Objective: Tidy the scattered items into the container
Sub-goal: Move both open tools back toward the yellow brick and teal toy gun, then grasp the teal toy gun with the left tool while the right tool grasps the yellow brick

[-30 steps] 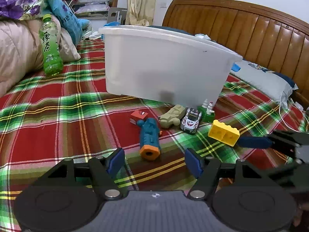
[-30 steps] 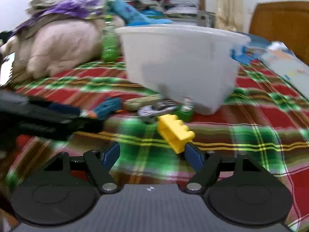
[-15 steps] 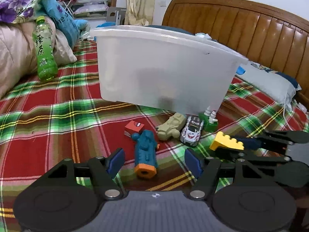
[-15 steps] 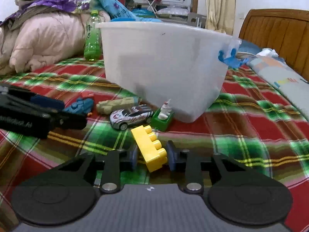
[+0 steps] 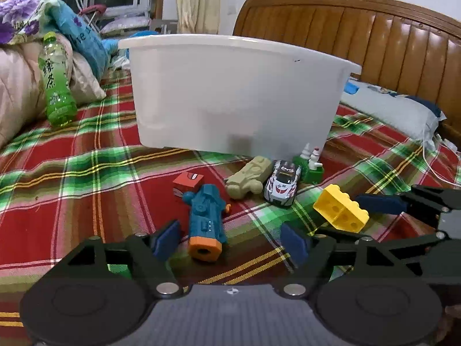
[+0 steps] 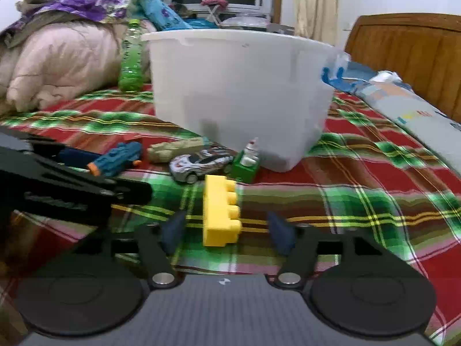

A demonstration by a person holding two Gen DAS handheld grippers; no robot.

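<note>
Both tongs stand apart and are widening. Between the left tongs [image 5: 230, 240] lies a blue toy blaster [image 5: 206, 220] on the plaid bedspread [image 5: 86, 173], its orange muzzle toward the camera, with gaps to the pads on both sides. Between the right tongs [image 6: 227, 232] sits a yellow brick [image 6: 220, 212], studs to the right, clear of both pads; whether it rests flat on the bed I cannot tell.

Just beyond the blaster lies a small red block [image 5: 188, 180]. Farther on, close together, lie a tan toy vehicle [image 5: 249, 177], a white toy car [image 5: 282, 183] and a green block with white figures [image 5: 309, 165], all just in front of the white tub [image 5: 236, 95]. The tub stands on the bed, and its inside is hidden from both cameras. Left of it a green bottle [image 5: 56, 86] leans against a pink quilt [image 6: 57, 63]. A wooden headboard [image 5: 374, 34] rises behind.
</note>
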